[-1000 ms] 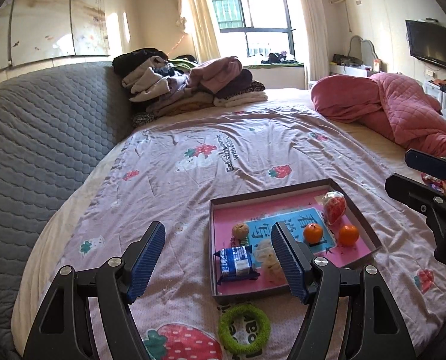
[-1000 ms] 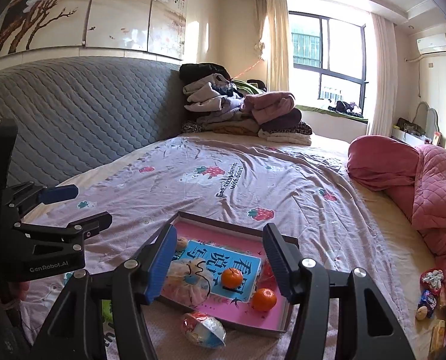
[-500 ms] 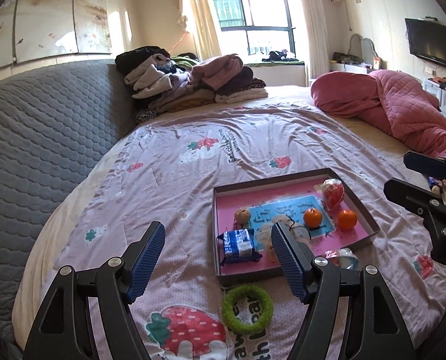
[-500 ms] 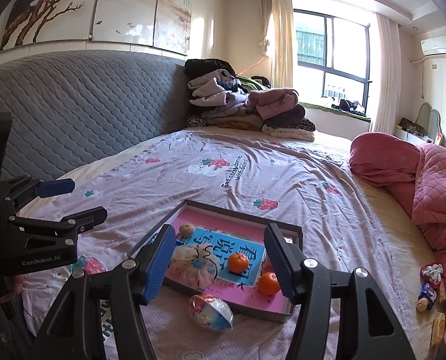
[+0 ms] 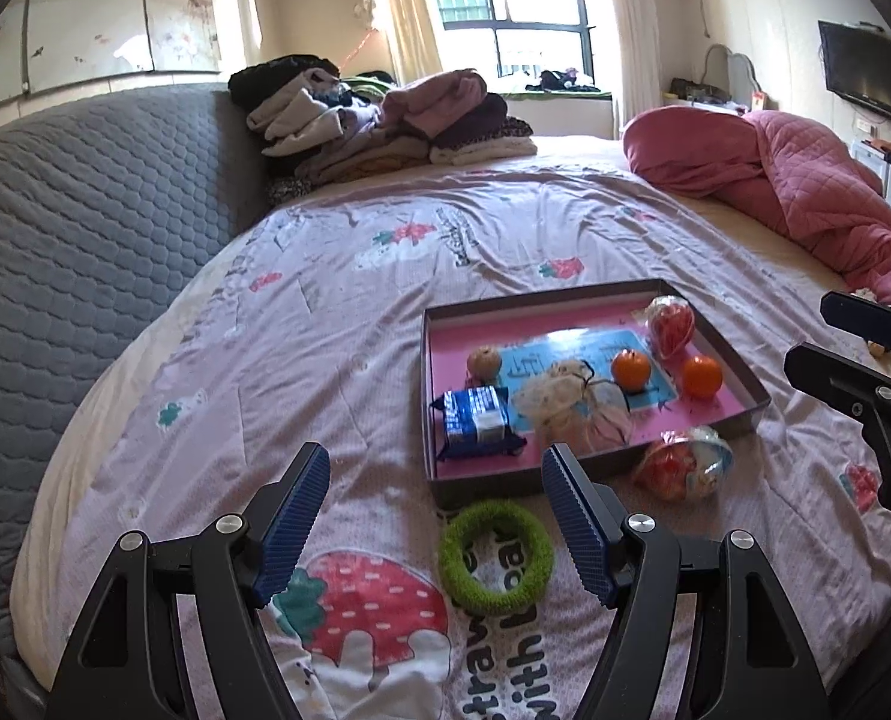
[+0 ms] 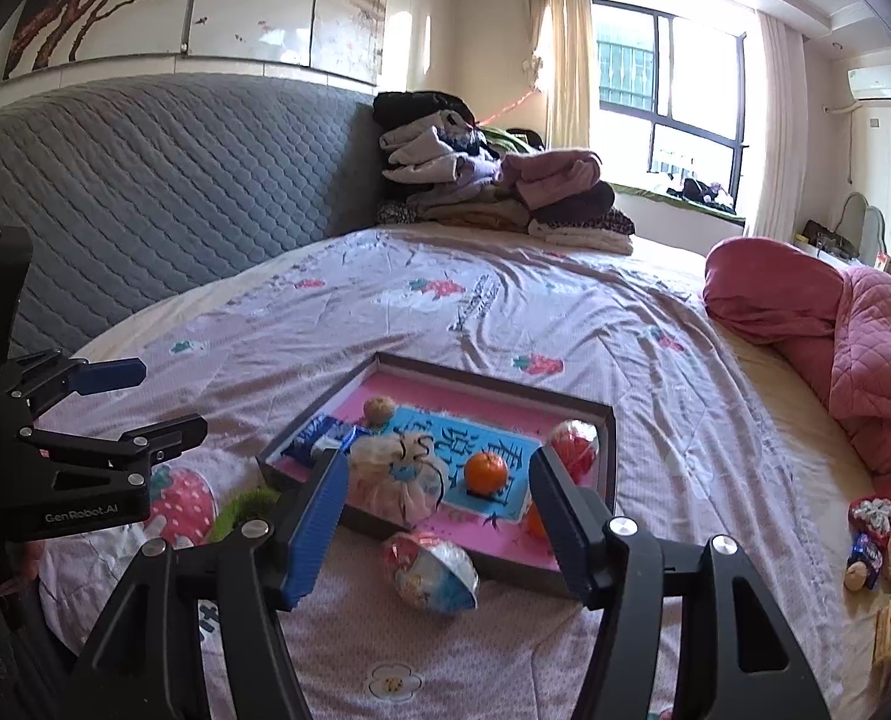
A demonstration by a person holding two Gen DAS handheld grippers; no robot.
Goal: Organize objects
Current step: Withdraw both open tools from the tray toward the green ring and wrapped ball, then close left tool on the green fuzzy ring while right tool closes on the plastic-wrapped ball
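Across the whole scene spreads a bed under a pale lilac sheet printed with strawberries, a grey quilted headboard along its left side, a heap of folded clothes at the far end and a rumpled pink quilt far right. Near the middle of the sheet lies a shallow dark-rimmed tray with a pink floor. Inside it, from near left to far right, sit a blue snack packet, a small brown nut-like ball, a gauzy drawstring pouch, two oranges and a clear egg-shaped capsule with red inside against the far right wall. Just outside the tray's near right edge rests a second capsule egg, red and blue, on the sheet. A fuzzy green ring lies just beyond the tray's near rim. The left gripper hangs above the sheet with its blue pads wide apart and empty, the green ring seen between them. The right gripper has its jaws opening, nothing pressed by them, with the loose capsule egg lying on the sheet in the gap.
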